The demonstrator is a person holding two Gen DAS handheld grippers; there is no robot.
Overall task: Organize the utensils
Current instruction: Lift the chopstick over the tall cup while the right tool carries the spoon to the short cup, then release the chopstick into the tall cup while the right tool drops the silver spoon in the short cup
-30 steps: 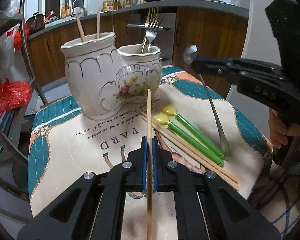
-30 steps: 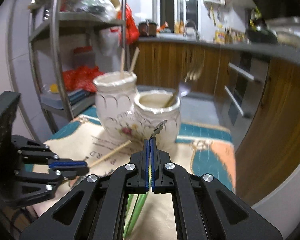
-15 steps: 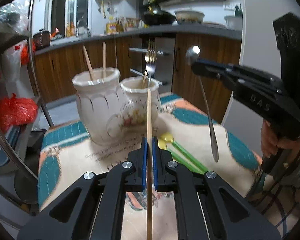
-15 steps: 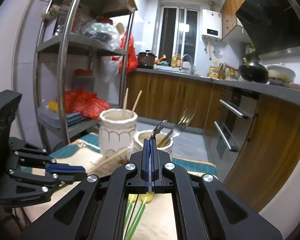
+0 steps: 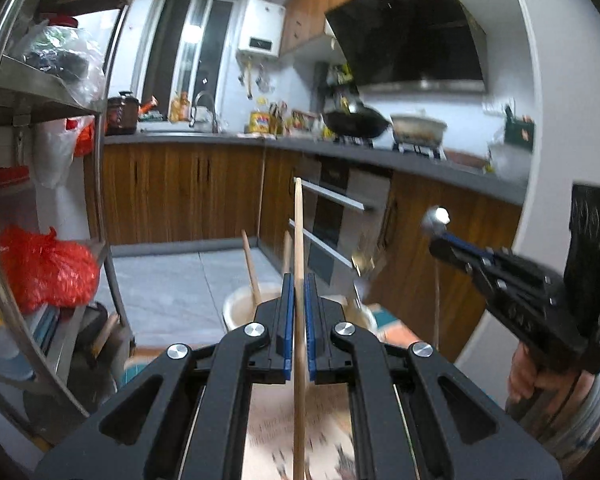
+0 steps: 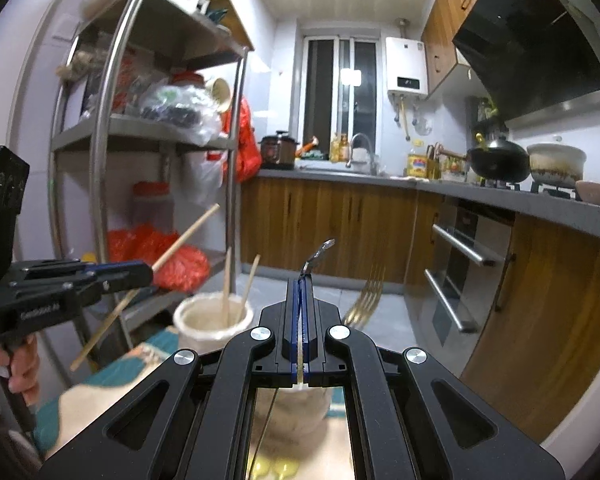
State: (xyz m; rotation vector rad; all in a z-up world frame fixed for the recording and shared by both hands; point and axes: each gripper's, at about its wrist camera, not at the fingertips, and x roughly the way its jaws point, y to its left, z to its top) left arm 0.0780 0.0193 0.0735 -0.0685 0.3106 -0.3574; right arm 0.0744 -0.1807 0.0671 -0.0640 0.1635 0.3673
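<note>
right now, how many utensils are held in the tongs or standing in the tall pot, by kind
chopsticks: 3 (1 in the left tongs, 2 standing in the tall pot)
metal spoon: 1 (in the right tongs)
total: 4

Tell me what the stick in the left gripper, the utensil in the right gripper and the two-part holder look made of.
Chopstick: looks like bare wood or bamboo, matte tan. Spoon: likely polished steel; its end glints and the handle is thin and grey. Holder: seems glazed ceramic, cream with a thick rounded rim, though blur hides detail.
</note>
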